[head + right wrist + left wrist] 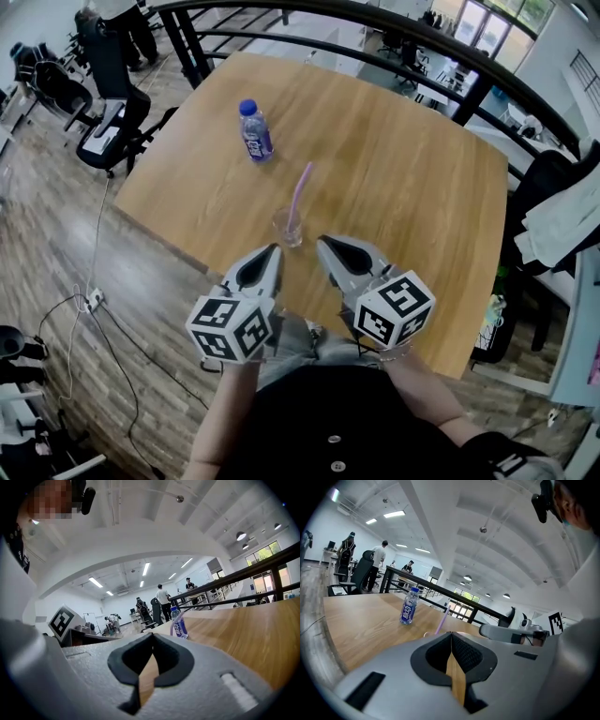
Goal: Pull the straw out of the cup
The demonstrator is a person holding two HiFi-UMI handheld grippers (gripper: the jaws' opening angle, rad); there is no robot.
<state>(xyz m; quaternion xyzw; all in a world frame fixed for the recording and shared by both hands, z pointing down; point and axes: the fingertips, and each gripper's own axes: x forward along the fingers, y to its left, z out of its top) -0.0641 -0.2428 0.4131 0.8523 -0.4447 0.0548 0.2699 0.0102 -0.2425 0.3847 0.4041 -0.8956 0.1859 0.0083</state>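
A clear cup [289, 228] stands on the wooden table [403, 169] near its front edge, with a purple straw [300, 192] leaning out of it to the upper right. My left gripper [274, 250] is just in front of the cup on its left, and my right gripper [322, 242] is in front on its right. Both are shut and hold nothing. The left gripper view shows the straw [442, 619] rising beyond the shut jaws of the left gripper [451, 634]. In the right gripper view the straw [173, 626] shows thin beyond the right gripper [152, 635].
A water bottle [255, 131] with a blue cap and purple label stands farther back on the table, left of the cup. A black railing [375, 23] runs behind the table. Office chairs [103, 112] stand to the left, a draped chair [553, 206] to the right.
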